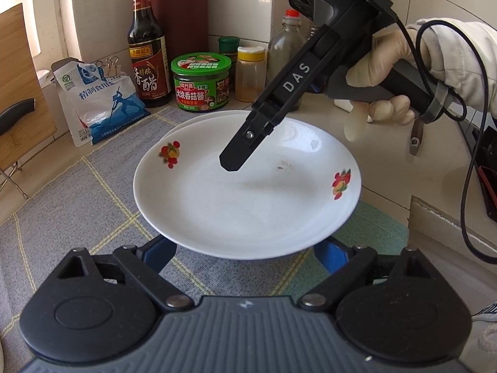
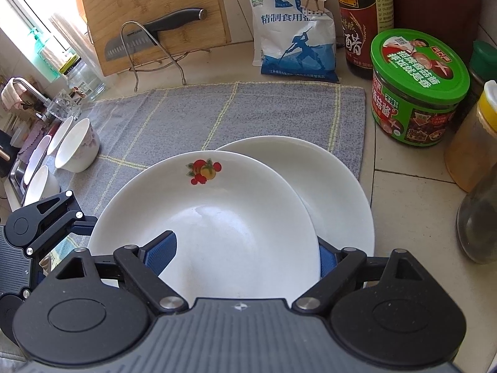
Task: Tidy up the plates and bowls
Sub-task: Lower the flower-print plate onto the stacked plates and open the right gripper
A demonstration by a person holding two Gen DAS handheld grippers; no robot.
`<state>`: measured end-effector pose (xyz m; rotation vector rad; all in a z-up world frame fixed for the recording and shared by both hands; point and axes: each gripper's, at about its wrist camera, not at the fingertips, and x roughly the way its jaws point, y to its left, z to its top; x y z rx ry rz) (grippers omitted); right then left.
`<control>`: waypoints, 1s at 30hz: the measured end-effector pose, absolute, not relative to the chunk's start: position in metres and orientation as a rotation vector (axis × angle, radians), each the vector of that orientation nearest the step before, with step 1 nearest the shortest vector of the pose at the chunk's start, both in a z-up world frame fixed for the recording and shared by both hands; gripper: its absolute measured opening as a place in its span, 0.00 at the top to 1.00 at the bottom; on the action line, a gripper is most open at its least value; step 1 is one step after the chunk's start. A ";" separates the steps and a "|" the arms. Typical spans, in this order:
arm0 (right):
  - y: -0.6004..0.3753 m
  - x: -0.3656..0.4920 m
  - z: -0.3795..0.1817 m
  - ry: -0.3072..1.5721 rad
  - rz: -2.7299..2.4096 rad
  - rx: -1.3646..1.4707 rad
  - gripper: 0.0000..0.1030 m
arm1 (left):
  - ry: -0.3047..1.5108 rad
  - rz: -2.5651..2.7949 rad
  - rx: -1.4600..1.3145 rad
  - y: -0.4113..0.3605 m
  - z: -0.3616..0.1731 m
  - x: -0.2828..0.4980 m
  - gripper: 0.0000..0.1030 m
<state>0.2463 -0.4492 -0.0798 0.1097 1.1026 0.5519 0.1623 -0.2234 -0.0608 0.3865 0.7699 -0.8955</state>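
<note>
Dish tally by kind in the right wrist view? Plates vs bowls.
Plates: 2, fruit-print plate stacked on plain plate
Bowls: 4, bunched at the left edge and partly hiding each other, so this count is rough
Total: 6

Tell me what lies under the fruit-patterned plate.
A plain white plate sits under the fruit-patterned plate, offset and poking out at one side, on the grey mat. The rest of it is covered.
</note>
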 end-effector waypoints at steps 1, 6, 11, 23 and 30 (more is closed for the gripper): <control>-0.450 0.246 -0.080 1.103 0.549 0.110 0.10 | 0.769 -0.898 0.390 -0.224 -0.061 0.163 0.08; -0.454 0.243 -0.081 1.102 0.533 0.120 0.10 | 0.765 -0.902 0.399 -0.228 -0.064 0.166 0.08; -0.458 0.239 -0.080 1.098 0.519 0.131 0.10 | 0.767 -0.909 0.406 -0.231 -0.066 0.169 0.08; -0.470 0.225 -0.079 1.093 0.470 0.158 0.09 | 0.756 -0.906 0.407 -0.234 -0.069 0.179 0.09; -0.471 0.217 -0.074 1.074 0.449 0.177 0.05 | 0.743 -0.896 0.427 -0.236 -0.072 0.181 0.09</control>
